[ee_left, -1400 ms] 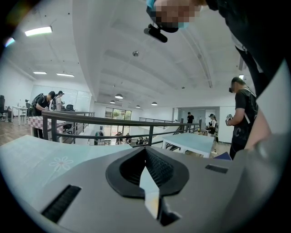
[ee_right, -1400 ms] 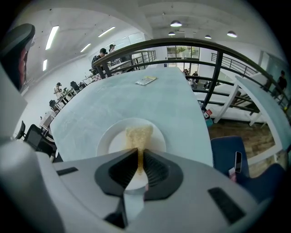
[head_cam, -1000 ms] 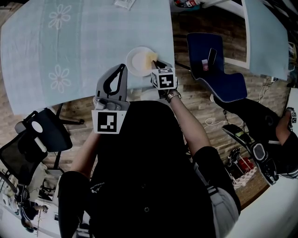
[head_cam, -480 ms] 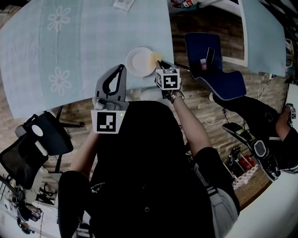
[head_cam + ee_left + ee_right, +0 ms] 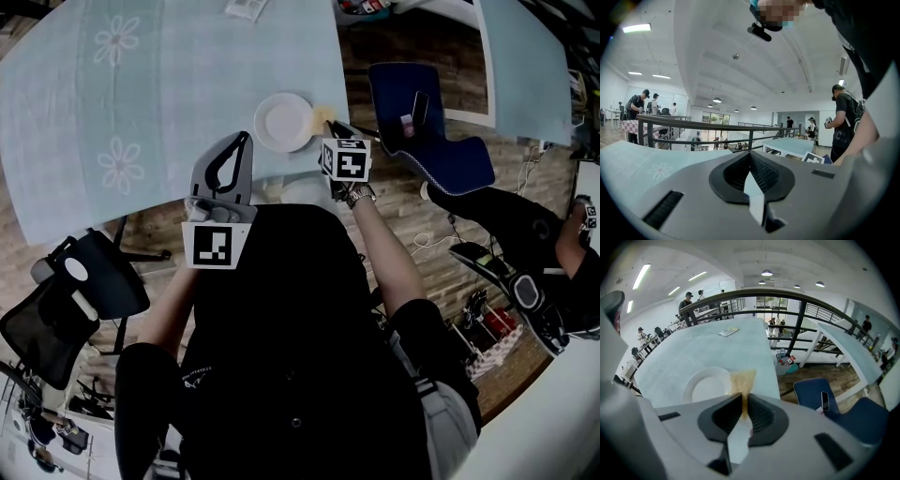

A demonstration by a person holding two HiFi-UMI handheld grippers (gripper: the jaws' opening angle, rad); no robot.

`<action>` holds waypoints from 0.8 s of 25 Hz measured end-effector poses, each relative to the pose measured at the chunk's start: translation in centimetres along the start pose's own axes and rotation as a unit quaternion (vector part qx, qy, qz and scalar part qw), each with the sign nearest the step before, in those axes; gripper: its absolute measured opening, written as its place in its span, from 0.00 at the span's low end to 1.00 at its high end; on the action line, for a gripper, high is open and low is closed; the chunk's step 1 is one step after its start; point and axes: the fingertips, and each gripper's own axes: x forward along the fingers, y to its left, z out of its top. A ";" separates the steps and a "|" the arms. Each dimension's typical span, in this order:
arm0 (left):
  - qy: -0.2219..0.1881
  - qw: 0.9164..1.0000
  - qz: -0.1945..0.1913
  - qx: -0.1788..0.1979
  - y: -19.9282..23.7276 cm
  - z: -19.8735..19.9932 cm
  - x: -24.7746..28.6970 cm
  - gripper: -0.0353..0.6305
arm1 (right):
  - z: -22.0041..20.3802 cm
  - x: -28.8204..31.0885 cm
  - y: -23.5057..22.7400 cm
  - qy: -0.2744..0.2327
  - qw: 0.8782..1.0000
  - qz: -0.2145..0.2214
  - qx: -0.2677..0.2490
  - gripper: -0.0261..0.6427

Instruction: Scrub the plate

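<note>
A white round plate (image 5: 284, 122) (image 5: 707, 386) sits near the front right corner of the light blue table (image 5: 141, 94). My right gripper (image 5: 330, 125) (image 5: 744, 405) is shut on a thin yellow scrub sponge (image 5: 324, 113) (image 5: 742, 381). The sponge hangs just right of the plate, at its rim, over the tablecloth. My left gripper (image 5: 244, 141) (image 5: 750, 161) is held up off the table to the plate's lower left. Its jaws are shut with nothing between them, and it faces out into the room.
The table's front edge and right corner run close by the plate. A blue chair (image 5: 431, 141) (image 5: 843, 408) with a phone (image 5: 419, 108) stands to the right. A black office chair (image 5: 80, 281) is at the left. A small packet (image 5: 246, 7) lies far back on the table.
The right gripper has carried the sponge rightwards from the plate's right part to just beyond its rim. The left gripper has hardly moved.
</note>
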 end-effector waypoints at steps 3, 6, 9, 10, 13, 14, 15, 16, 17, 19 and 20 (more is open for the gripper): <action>-0.003 1.000 -0.004 0.002 0.0 -0.1 -0.5 0.07 | 0.4 -0.9 -0.1 -0.013 1.000 -0.005 0.010 0.11; -0.003 1.000 -0.007 0.004 0.0 -0.1 -0.7 0.07 | 1.1 -1.9 0.4 -0.025 0.999 0.004 0.020 0.11; -0.003 1.000 -0.008 0.004 -0.1 -0.1 -0.8 0.07 | 1.6 -2.5 2.0 -0.027 0.999 0.031 0.031 0.11; -0.004 1.000 -0.008 0.004 -0.1 -0.1 -0.8 0.07 | 1.6 -2.7 2.6 -0.026 0.998 0.041 0.032 0.11; -0.003 1.000 -0.006 0.005 -0.1 -0.2 -0.9 0.07 | 1.5 -2.7 4.8 -0.020 0.997 0.069 0.028 0.11; -0.003 1.000 -0.005 0.005 -0.1 -0.2 -0.9 0.07 | 1.4 -2.5 5.6 -0.018 0.996 0.082 0.027 0.11; -0.003 1.000 -0.003 0.006 0.0 -0.2 -0.9 0.07 | 1.2 -2.4 6.3 -0.014 0.995 0.094 0.026 0.11; -0.004 1.000 0.000 0.004 0.0 -0.2 -1.0 0.07 | 1.0 -2.4 7.1 -0.007 0.994 0.105 0.023 0.11; -0.003 1.000 0.003 0.003 0.1 -0.2 -1.0 0.07 | 0.8 -2.5 7.8 0.001 0.993 0.113 0.020 0.11; 0.001 1.000 0.009 0.001 0.3 -0.4 -1.3 0.07 | 0.2 -2.2 9.1 0.011 0.991 0.130 0.013 0.11; 0.002 1.000 0.012 0.001 0.4 -0.5 -1.3 0.07 | -0.1 -2.0 9.6 0.017 0.990 0.138 0.009 0.11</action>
